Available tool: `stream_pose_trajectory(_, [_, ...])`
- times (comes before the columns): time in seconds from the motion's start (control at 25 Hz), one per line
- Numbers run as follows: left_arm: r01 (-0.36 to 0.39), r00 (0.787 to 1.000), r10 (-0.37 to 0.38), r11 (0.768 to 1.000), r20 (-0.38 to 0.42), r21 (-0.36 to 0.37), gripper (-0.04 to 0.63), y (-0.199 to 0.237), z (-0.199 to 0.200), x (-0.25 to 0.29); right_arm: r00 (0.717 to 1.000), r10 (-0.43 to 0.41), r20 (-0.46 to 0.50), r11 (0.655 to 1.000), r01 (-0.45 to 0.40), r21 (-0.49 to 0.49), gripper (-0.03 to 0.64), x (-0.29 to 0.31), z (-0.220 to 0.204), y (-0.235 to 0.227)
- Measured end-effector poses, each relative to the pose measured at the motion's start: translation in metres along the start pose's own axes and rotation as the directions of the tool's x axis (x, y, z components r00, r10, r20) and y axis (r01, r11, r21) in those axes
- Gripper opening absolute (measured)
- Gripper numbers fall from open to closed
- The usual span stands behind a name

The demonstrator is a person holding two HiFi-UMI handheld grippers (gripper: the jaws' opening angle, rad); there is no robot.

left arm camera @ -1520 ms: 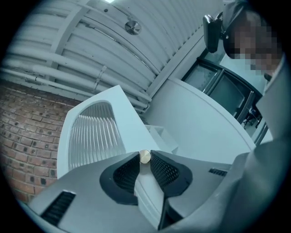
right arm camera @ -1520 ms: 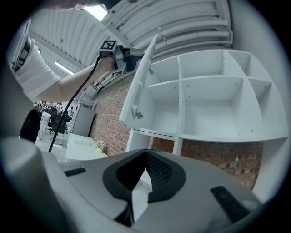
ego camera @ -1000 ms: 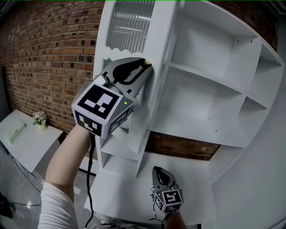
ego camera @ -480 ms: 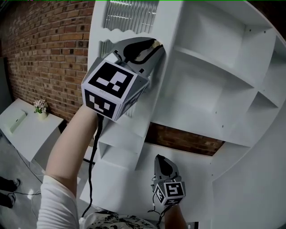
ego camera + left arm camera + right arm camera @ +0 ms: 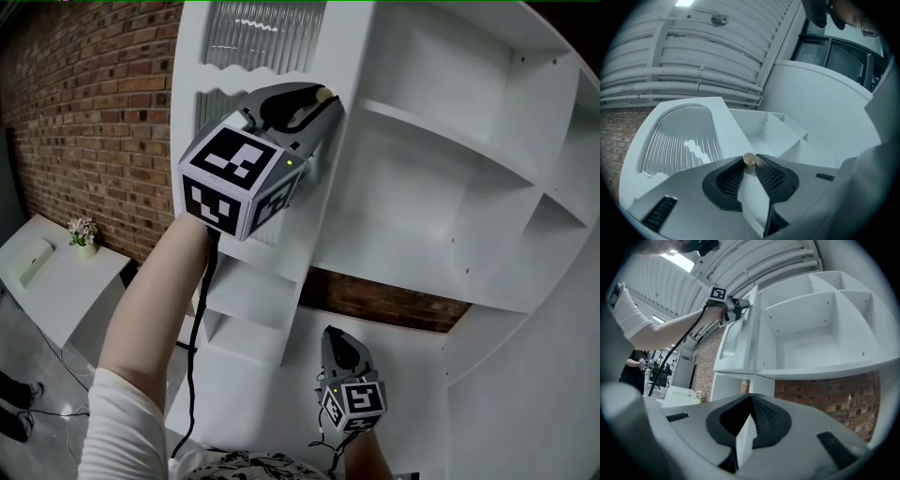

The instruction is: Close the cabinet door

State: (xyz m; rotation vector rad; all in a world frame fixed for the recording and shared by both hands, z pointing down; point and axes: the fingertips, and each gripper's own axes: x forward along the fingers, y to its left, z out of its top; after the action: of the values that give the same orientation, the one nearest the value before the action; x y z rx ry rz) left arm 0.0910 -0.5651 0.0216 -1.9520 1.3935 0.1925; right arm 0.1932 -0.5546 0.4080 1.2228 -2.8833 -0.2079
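Observation:
A white cabinet door point(image 5: 272, 234) with a ribbed glass pane point(image 5: 262, 37) stands swung open at the left of the white cabinet point(image 5: 450, 187), whose shelves are bare. A small round knob point(image 5: 324, 94) sits near the door's free edge. My left gripper point(image 5: 322, 99) is raised to it, and its jaws have just been opening slightly. In the left gripper view the knob point(image 5: 749, 159) is still caught between the left gripper's point(image 5: 749, 165) tips. My right gripper point(image 5: 336, 339) hangs low in front of the cabinet, shut and empty. Its tips meet in the right gripper view point(image 5: 750, 397).
A brick wall point(image 5: 94, 112) runs behind and left of the cabinet. A low white unit point(image 5: 56, 281) with a small flower pot point(image 5: 82, 232) stands at lower left. A black cable point(image 5: 199, 319) hangs from the left gripper. A person point(image 5: 635, 366) stands far off.
My left gripper has travelled up and to the right in the head view with the knob, and the door has swung along with it. The right gripper has barely shifted.

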Motion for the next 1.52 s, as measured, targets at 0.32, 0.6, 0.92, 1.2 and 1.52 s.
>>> stream_pose_trajectory(0.32, [-0.032, 0.999, 0.033, 0.998, -0.014, 0.059, 0.095, 0.001, -0.015, 0.019, 1.000, 0.008, -0.007, 1.000, -0.009, -0.024, 0.008, 0.017, -0.008, -0.014])
stream_pose_trajectory(0.6, [-0.059, 0.998, 0.060, 0.996, -0.021, 0.060, 0.095, 0.006, -0.028, 0.029, 1.000, -0.008, -0.024, 1.000, 0.007, -0.018, 0.008, 0.019, -0.017, -0.025])
stream_pose_trajectory(0.92, [-0.083, 0.996, 0.081, 0.995, 0.028, 0.058, 0.095, 0.007, -0.027, 0.030, 0.998, -0.046, -0.039, 0.998, 0.045, -0.039, 0.008, 0.012, -0.014, -0.038])
stream_pose_trajectory(1.2, [0.009, 0.999, -0.007, 0.998, 0.040, -0.055, 0.101, 0.005, -0.028, 0.024, 0.995, -0.068, -0.067, 0.997, 0.065, -0.039, 0.008, 0.000, -0.022, -0.026])
stream_pose_trajectory(1.52, [-0.036, 0.995, 0.045, 0.994, 0.087, -0.101, 0.012, 0.022, -0.038, -0.041, 0.994, -0.096, -0.050, 0.994, 0.094, -0.049, 0.008, -0.005, -0.008, -0.006])
